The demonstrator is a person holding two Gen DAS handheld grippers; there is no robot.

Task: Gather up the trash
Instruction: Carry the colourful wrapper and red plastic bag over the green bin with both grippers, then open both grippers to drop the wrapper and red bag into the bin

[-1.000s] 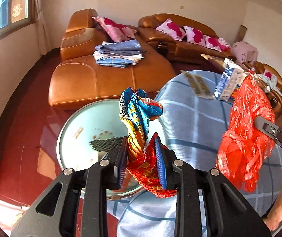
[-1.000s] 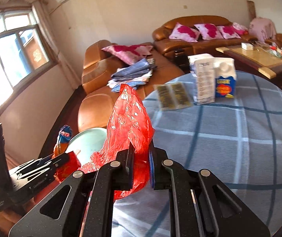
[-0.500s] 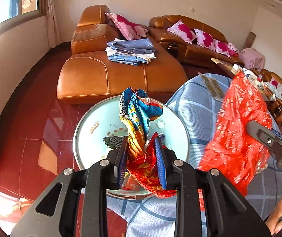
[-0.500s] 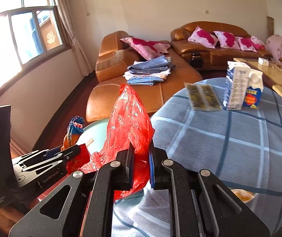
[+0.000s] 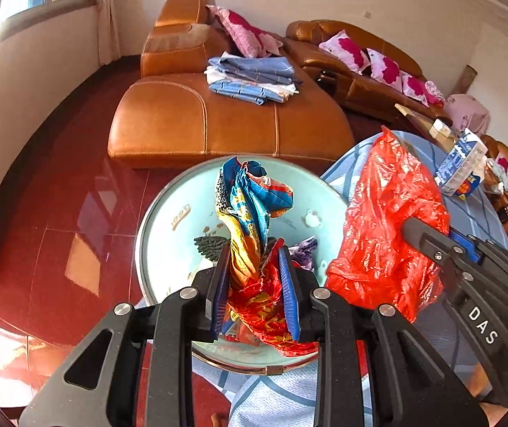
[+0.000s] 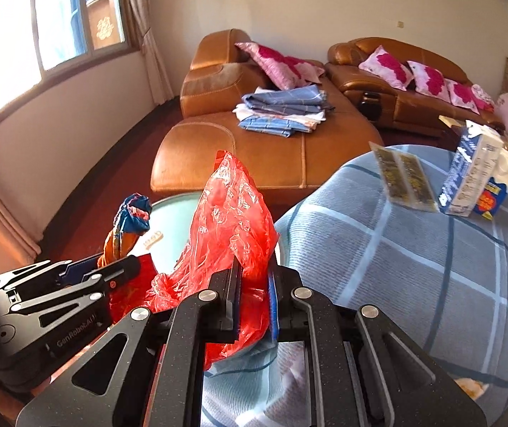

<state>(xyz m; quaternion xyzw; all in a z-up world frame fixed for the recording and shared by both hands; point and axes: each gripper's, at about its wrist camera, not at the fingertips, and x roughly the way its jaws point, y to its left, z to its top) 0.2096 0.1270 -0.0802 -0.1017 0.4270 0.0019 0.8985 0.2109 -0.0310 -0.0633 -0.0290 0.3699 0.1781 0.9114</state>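
My left gripper [image 5: 254,259] is shut on a crumpled blue, yellow and red snack wrapper [image 5: 250,213] and holds it over a pale green bin [image 5: 168,220] on the floor. Several scraps lie at the bin's bottom. My right gripper [image 6: 254,267] is shut on a crinkled red plastic bag [image 6: 229,220], which hangs at the table's left edge next to the bin [image 6: 172,210]. In the left wrist view the red bag [image 5: 381,220] and right gripper [image 5: 431,238] sit just right of the wrapper. The left gripper [image 6: 122,267] with the wrapper [image 6: 129,220] shows at lower left in the right wrist view.
A round table with a blue checked cloth [image 6: 413,249] carries a milk carton [image 6: 467,178] and a flat dark packet [image 6: 403,178]. Behind the bin stands a brown leather sofa [image 5: 218,117] with folded cloths [image 5: 254,78]. The floor [image 5: 58,213] is glossy red tile.
Both grippers have moved left and down from the table toward the bin, each still holding its load. The bin now fills more of the left wrist view; the red bag has closed in on the wrapper.
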